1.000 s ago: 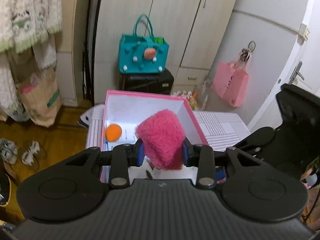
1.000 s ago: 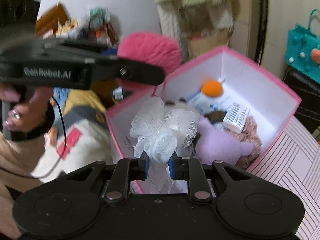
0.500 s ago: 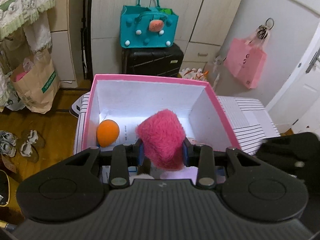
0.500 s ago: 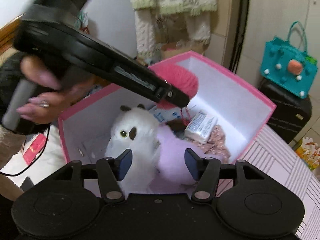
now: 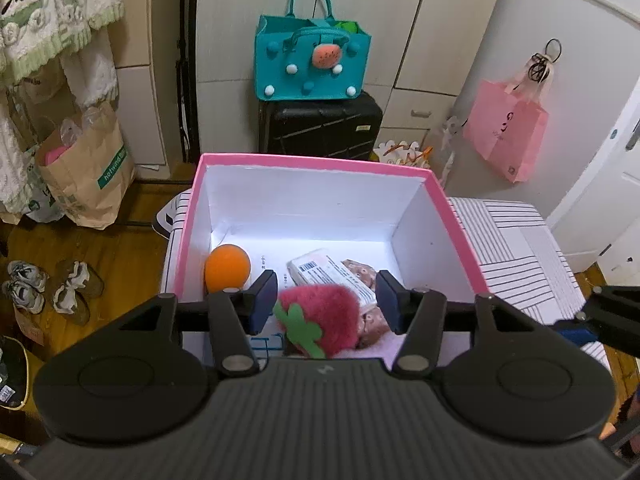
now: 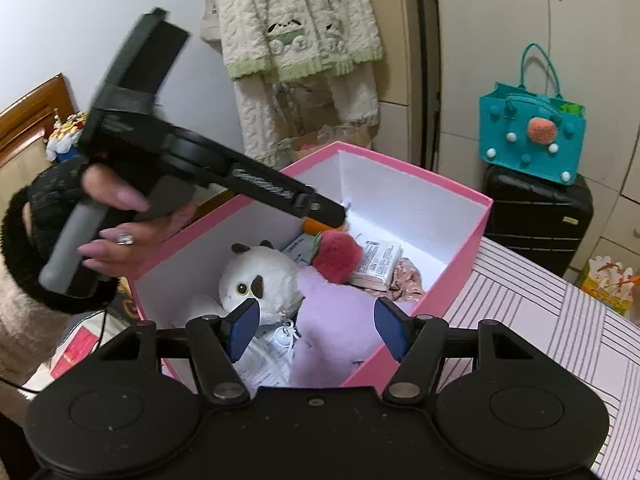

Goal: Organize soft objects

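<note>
A pink box (image 5: 456, 216) with white walls stands on a striped surface. My left gripper (image 5: 326, 300) is open above it; a pink plush strawberry (image 5: 320, 318) lies in the box below the fingers, loose. It also shows in the right wrist view (image 6: 336, 254). The box also holds an orange ball (image 5: 227, 267), a white plush animal (image 6: 260, 280), a lilac plush (image 6: 340, 320) and a white packet (image 5: 332, 272). My right gripper (image 6: 316, 330) is open and empty over the box's near edge (image 6: 460, 280).
A teal felt bag (image 5: 312, 66) sits on a black suitcase (image 5: 320, 128) behind the box. A pink bag (image 5: 506, 132) hangs right. A paper bag (image 5: 86, 176) and shoes (image 5: 48, 288) are on the wooden floor left. Clothes (image 6: 300, 32) hang behind.
My left gripper has opened and let go of the pink strawberry, which now lies in the box. My right gripper let go of the white mesh item earlier and stays open.
</note>
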A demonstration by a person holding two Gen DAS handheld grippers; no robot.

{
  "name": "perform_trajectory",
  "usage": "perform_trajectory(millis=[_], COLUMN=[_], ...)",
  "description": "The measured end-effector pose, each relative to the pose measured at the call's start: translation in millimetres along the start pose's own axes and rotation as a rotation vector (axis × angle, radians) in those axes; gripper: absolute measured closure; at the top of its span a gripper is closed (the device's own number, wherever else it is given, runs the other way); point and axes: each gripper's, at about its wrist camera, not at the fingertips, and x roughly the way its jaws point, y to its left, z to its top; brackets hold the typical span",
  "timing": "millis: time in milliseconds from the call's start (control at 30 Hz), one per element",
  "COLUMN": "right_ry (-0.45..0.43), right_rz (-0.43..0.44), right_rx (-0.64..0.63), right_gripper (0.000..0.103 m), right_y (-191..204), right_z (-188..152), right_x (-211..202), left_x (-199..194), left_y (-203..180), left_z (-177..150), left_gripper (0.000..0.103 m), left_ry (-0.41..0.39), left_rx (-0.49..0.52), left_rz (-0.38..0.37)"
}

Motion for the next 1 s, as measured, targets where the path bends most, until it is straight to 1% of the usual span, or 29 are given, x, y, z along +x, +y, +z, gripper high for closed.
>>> perform_trajectory(millis=[33,100,233,267,400,467,533,567,600,633,700,767,833,867,967,1000], right_ry=[-0.004,-0.011,-0.027,-0.029,-0.032,-0.030,-0.041,-0.042,-0.040,-0.035,-0.016,-0.022,-0.054,-0.064,-0.106,-0.121], right_rz=[-0.005,-0.012,-0.034,-0.040,-0.073,-0.095,-0.132,-0.157,-0.191,-0.224,-0.282,-0.306,-0.330,-0.329,-0.316,-0.333], right_rx=[0.001,0.006,0.015,0.017,0.019,0.014,0.016,0.021,0.027,0.027,0.000,-0.033,-0.001,0.020,0.094,0.112], right_gripper=[0.034,0.034,0.030,0.030,0.027,0.020,0.008,0.005,0.002,0.002,0.002,0.002,0.002,0.002,0.002,0.002], right_y=[1,3,8,9,17,21,27,30,33,36,43,48,49,48,45,45], right_z=[-1,-3,-8,-10,-12,-13,-12,-11,-11,-10,-10,-13,-18,-21,-29,-33], right_x=[-1,-4,-10,-12,-19,-23,-30,-34,-38,-41,-48,-57,-68,-73,-91,-97], left_x=[-5,-16,-39,-46,-69,-80,-92,-96,-102,-106,-115,-124,-130,-133,-139,-140], left_y=[0,0,-4,-5,-8,-12,-18,-19,-22,-25,-30,-36,-42,-44,-54,-57], left_z=[-2,-6,-15,-18,-26,-31,-35,-37,-39,-41,-46,-51,-55,-57,-66,-69], left_gripper=[0.041,0.039,0.030,0.029,0.024,0.021,0.013,0.010,0.004,0.001,0.001,0.001,0.001,0.001,0.001,0.001], left_ry=[-0.008,-0.023,-0.062,-0.069,-0.083,-0.097,-0.110,-0.115,-0.121,-0.127,-0.140,-0.140,-0.127,-0.121,-0.105,-0.095], left_rx=[-0.003,-0.005,0.025,0.033,0.052,0.068,0.080,0.085,0.092,0.097,0.107,0.109,0.106,0.108,0.124,0.127], left_rz=[-0.001,0.008,0.077,0.090,0.101,0.107,0.109,0.109,0.110,0.115,0.135,0.169,0.198,0.205,0.207,0.209])
